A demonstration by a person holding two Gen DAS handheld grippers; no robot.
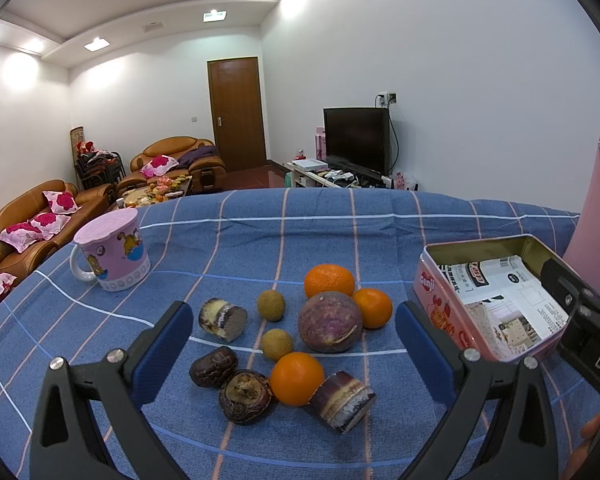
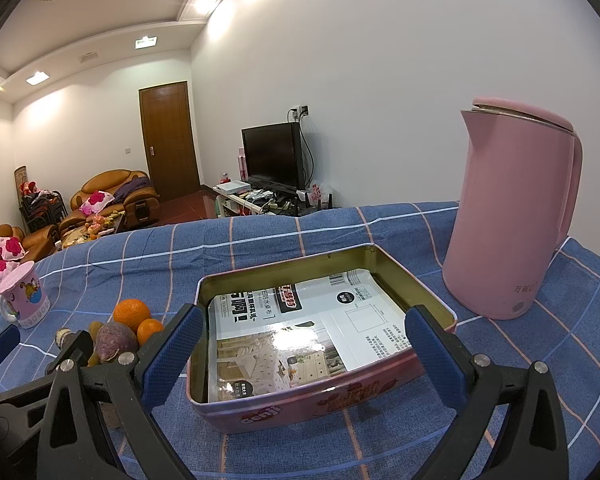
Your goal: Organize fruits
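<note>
Fruits (image 1: 296, 344) sit clustered at lower centre of the left view, on the blue checked surface (image 1: 240, 248). My left hand-held gripper (image 1: 294, 334) spreads wide around them, empty; the right hand-held gripper (image 2: 304, 344), also wide, frames the open tin (image 2: 324, 394). I'd single out the near orange (image 1: 296, 378) and close gently.

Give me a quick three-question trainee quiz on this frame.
1. How many oranges lie on the blue checked cloth?
2. True or false: the pink tin already holds fruit.
3. Which stands behind the tin: A) pink kettle B) lidded cartoon mug C) purple passion fruit?

Key: 1) three; 2) false, only printed paper inside; 3) A. Both the left claw and the right claw are open and empty.
</note>
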